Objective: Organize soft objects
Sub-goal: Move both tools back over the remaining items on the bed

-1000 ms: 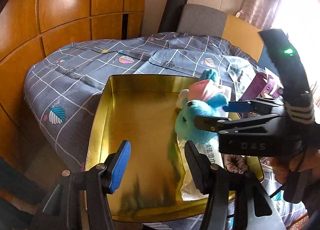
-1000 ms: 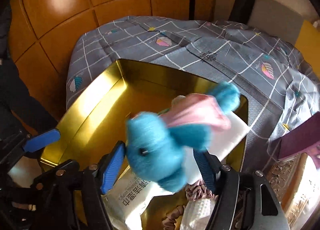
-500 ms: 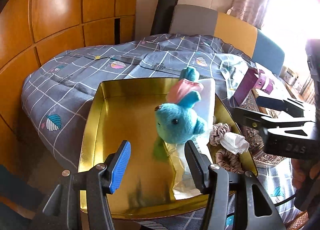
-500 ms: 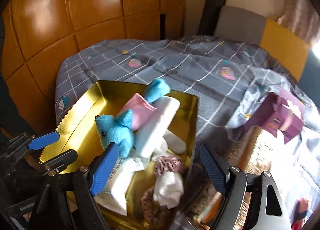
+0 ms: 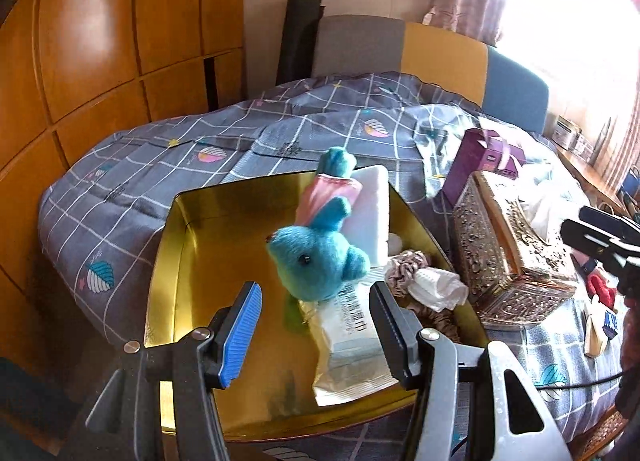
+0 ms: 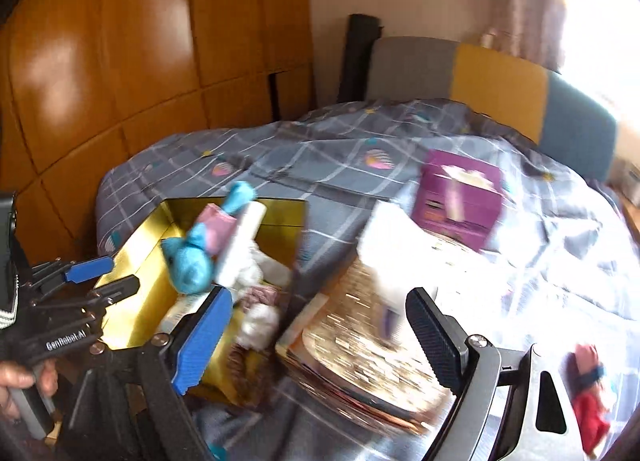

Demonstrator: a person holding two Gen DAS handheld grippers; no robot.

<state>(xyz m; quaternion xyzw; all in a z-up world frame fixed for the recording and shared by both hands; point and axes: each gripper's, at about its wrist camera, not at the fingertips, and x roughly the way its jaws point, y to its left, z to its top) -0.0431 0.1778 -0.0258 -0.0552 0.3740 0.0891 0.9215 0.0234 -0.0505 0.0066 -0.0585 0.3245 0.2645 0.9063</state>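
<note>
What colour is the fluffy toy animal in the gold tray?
The plush toy is bright blue, with a pink piece behind its head. The left wrist view shows it best.

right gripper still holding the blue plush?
No. The right gripper is open and empty, and the blue plush lies in the gold tin.

Both wrist views face the gold tin [image 5: 168, 261]; right view seemingly farther back.

Blurred view. Right gripper [image 6: 320, 341] jaws wide apart, nothing between, above ornate gold box [image 6: 360, 353]. Blue plush toy [image 6: 192, 261] in gold tin [image 6: 132, 297] at left. Purple box [image 6: 460, 201] on checked quilt [image 6: 320, 149]. Left gripper [image 6: 100, 277] at left edge.
</note>
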